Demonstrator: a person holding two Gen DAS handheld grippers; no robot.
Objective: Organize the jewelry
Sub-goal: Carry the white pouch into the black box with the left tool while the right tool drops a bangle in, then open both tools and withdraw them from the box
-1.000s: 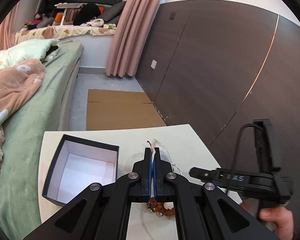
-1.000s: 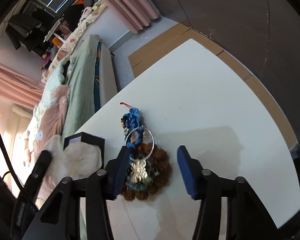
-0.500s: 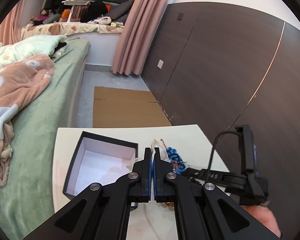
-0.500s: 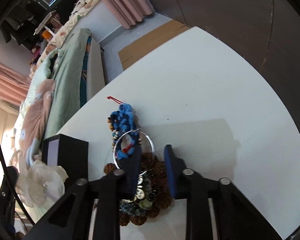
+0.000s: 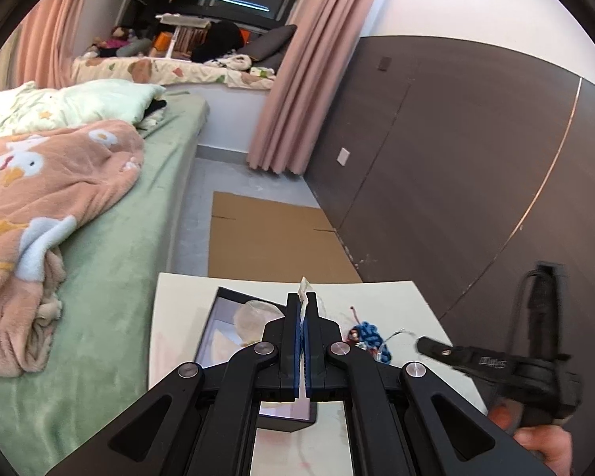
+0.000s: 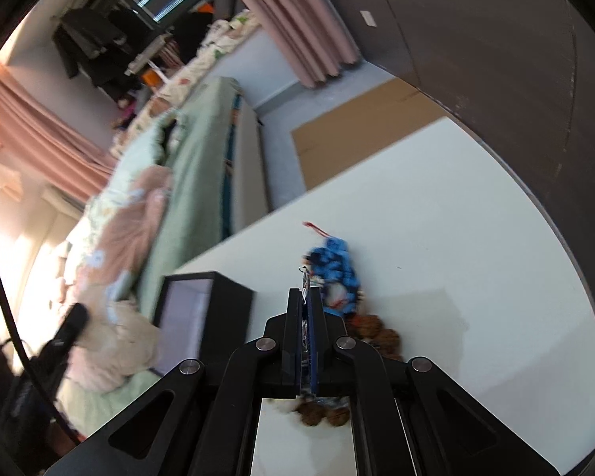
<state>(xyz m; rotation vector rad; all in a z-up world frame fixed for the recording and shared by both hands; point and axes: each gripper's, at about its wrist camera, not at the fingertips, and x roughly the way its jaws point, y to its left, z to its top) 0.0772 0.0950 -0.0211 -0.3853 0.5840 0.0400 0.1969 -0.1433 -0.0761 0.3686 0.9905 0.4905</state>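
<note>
My left gripper [image 5: 302, 306] is shut on a crumpled clear plastic pouch [image 5: 258, 315], which hangs over the open black box [image 5: 218, 343] with its white inside. My right gripper [image 6: 306, 297] is shut on a thin silver hoop bangle [image 6: 305, 275], seen edge-on between the pads and raised off the white table [image 6: 436, 218]. Just beyond it lie a blue bead string [image 6: 337, 265] with a red cord and brown seed beads [image 6: 379, 335]. The blue beads [image 5: 368, 332] and the right gripper [image 5: 452, 353] also show in the left wrist view.
The black box [image 6: 206, 313] stands at the table's left edge beside a green bed [image 5: 111, 261] with a peach blanket [image 5: 39, 182]. A dark wall panel [image 5: 456, 166] runs along the right. Cardboard [image 5: 265, 238] lies on the floor beyond the table. A hand [image 5: 535, 446] holds the right tool.
The right jaws closed on the silver hoop and lifted it upright off the bead pile. The left gripper carried the pouch leftward over the black box.
</note>
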